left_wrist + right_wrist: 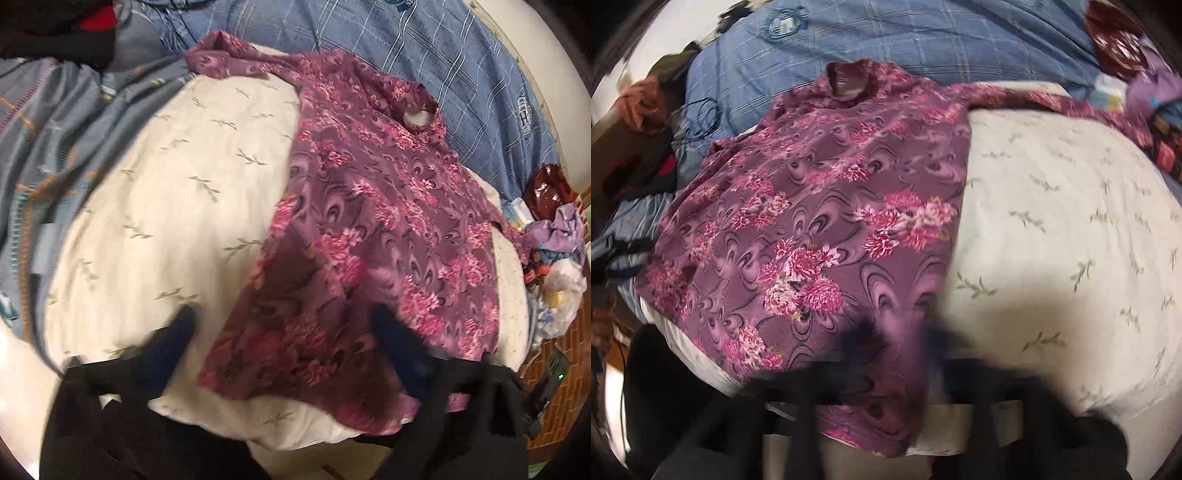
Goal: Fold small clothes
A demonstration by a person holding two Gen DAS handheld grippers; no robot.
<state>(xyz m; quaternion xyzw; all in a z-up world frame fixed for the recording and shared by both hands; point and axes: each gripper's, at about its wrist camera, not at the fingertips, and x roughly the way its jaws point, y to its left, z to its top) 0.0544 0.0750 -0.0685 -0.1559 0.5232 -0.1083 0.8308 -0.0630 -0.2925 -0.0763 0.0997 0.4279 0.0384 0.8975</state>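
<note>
A bed fills both views, covered by a blue plaid blanket at the far side and a grey patterned quilt on the left. On top lies a large cream pillow printed with small green sprigs.

Spread over the pillow is the garment being folded, a purple floral blouse, collar opening at the far end and hem toward the cameras. One side already appears folded in along a straight lengthwise edge, so half the pillow is bare. One sleeve trails off toward the right edge of the bed, the other toward the far left. Judging by this, folding is at an early stage: a first lengthwise fold seems made, while the sleeves and the crosswise folds are left.

The left tool has its two dark fingers spread wide apart, one over the bare pillow and one over the blouse, with the hem corner lying between them, not gripped.

The right tool is blurred; its fingers sit close together at the blouse's near hem by the folded edge, apparently pinching the cloth.

A small heap of clutter sits at the bed's right edge.
</note>
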